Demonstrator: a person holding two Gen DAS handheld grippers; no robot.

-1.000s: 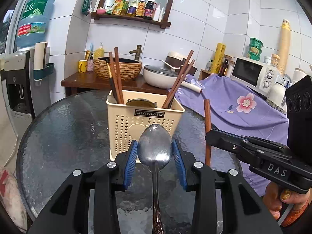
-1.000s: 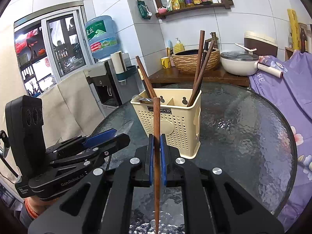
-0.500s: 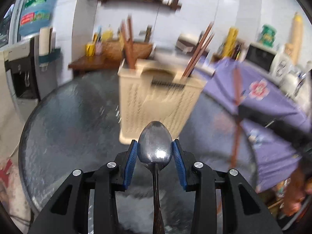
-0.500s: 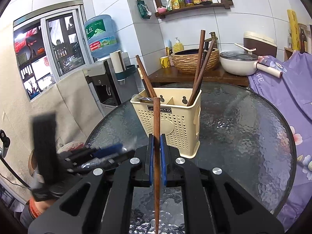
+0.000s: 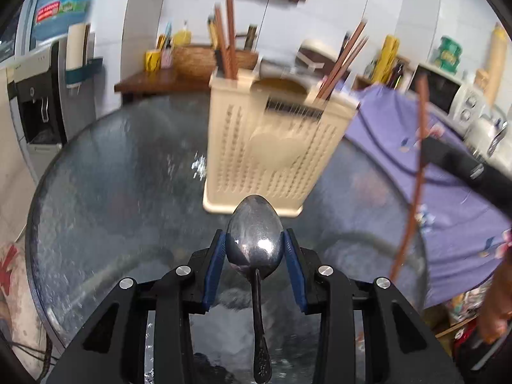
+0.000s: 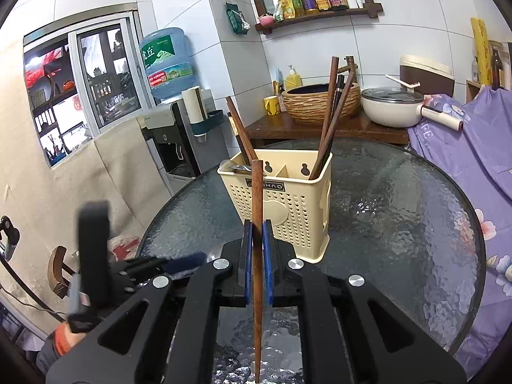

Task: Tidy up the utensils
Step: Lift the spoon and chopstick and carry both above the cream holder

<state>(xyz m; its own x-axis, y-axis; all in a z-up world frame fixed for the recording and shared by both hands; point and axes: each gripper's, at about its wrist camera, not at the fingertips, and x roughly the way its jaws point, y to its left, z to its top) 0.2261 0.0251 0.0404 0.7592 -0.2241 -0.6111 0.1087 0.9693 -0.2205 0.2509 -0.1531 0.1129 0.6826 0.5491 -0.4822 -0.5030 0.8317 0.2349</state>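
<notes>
Round bench [image 6: 400,198] of textured dark glass in a tiled kitchen, bearing a perforated cream plastic utensil caddy [image 6: 288,204].

Left claw [image 5: 255,249] grasps a polished steel spoon [image 5: 255,240] across its bowl, handle trailing back; right claw [image 6: 257,256] is clenched on an upright brown wooden chopstick [image 6: 257,224] near mid-length. Both utensils appear stiff and light; the spoon's smooth curved bowl likely slips, its neck offering surer purchase.

A perforated utensil caddy [image 6: 281,204] stands on a round glass table [image 6: 400,217], with chopsticks [image 6: 329,121] leaning in its right compartment and further chopsticks [image 6: 238,128] in its left. Behind the table, a side table [image 6: 320,128] bears a woven basket [image 6: 320,100] with a lidded pan [image 6: 392,105] to its right. A water dispenser [image 6: 169,134] stands to the left.
</notes>
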